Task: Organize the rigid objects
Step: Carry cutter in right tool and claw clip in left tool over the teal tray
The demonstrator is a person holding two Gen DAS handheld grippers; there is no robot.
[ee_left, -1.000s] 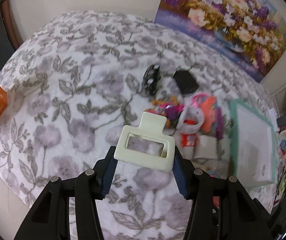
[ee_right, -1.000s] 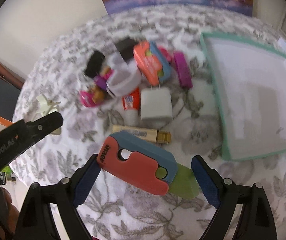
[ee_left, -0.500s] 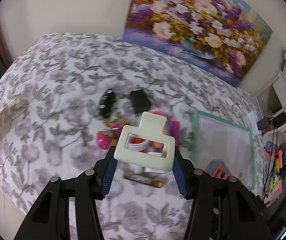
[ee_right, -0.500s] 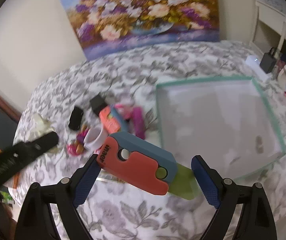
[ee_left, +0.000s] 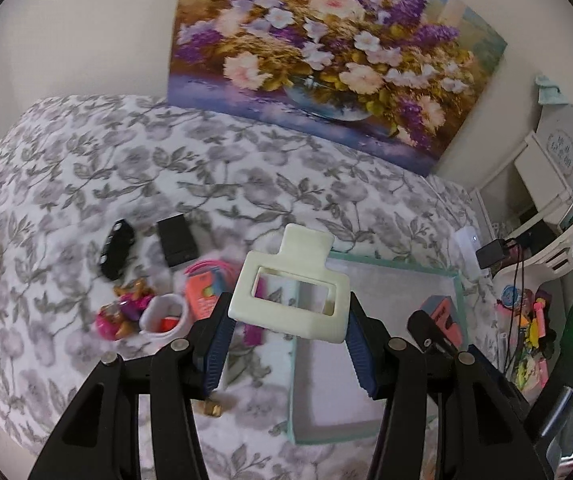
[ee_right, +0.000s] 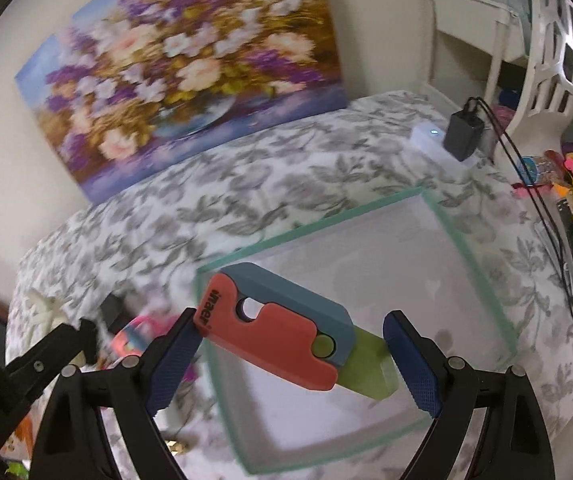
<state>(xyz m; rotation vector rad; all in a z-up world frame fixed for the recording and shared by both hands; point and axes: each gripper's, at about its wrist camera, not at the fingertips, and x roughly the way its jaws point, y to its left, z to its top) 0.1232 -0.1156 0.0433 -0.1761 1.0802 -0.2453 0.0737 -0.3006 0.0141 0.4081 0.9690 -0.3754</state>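
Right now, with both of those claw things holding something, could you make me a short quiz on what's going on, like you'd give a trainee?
1. True or false: the left gripper holds a cream plastic frame with a rectangular window.
2. What is the right gripper clamped on?
A. a black charger
B. a coral and blue toy knife with a green blade
C. a white cup
3. Fill the blank: below both held items lies a shallow tray with a ____ rim.

Key
1. True; its blue pads press on both ends.
2. B, the toy knife.
3. Green (pale teal); the tray looks empty, while the pile of small objects lies beside it on the floral cloth.
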